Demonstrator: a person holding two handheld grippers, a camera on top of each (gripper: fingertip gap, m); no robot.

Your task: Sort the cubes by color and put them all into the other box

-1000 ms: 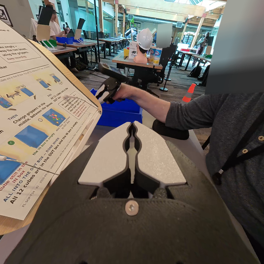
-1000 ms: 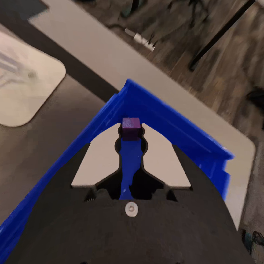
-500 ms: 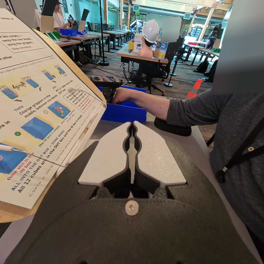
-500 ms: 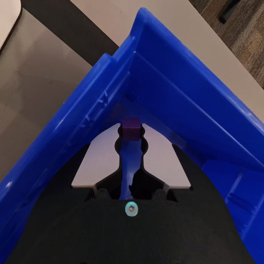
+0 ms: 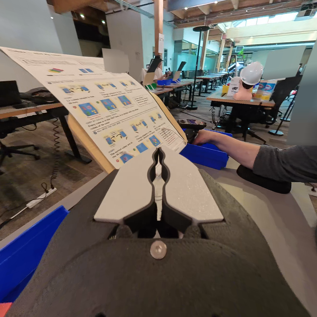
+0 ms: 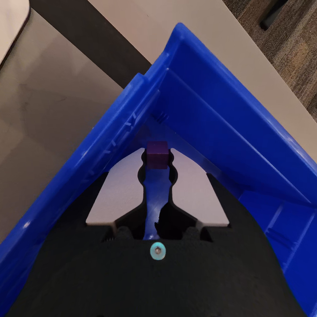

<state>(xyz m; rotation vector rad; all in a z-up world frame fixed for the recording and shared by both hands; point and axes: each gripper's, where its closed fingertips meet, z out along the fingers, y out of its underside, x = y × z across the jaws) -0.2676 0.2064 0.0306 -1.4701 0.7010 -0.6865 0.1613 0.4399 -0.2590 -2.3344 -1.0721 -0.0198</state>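
Observation:
My right gripper [image 6: 157, 155] is shut on a purple cube [image 6: 157, 154], both pads pressed on its sides, and holds it low inside a corner of a blue box [image 6: 214, 106]. My left gripper [image 5: 158, 151] is shut with nothing between its fingertips, raised above the table in front of the instruction sheet [image 5: 109, 106]. In the left wrist view the right gripper's handle [image 5: 192, 124] and the hand on it reach down into the far blue box [image 5: 205, 155]. A second blue box [image 5: 29, 240] shows at the lower left, with a red cube's corner [image 5: 5, 308] at the frame edge.
The sheet stands on a tilted wooden board [image 5: 85, 142] at the table's left edge. A black wrist pad [image 5: 262, 181] lies under the person's forearm [image 5: 240, 151]. The grey table [image 6: 42, 89] surrounds the box; floor [image 6: 283, 37] lies beyond its edge.
My right gripper carried the purple cube down into the box corner and has nearly stopped there. My left gripper stayed shut and swung left, bringing more of the sheet and the near box into view.

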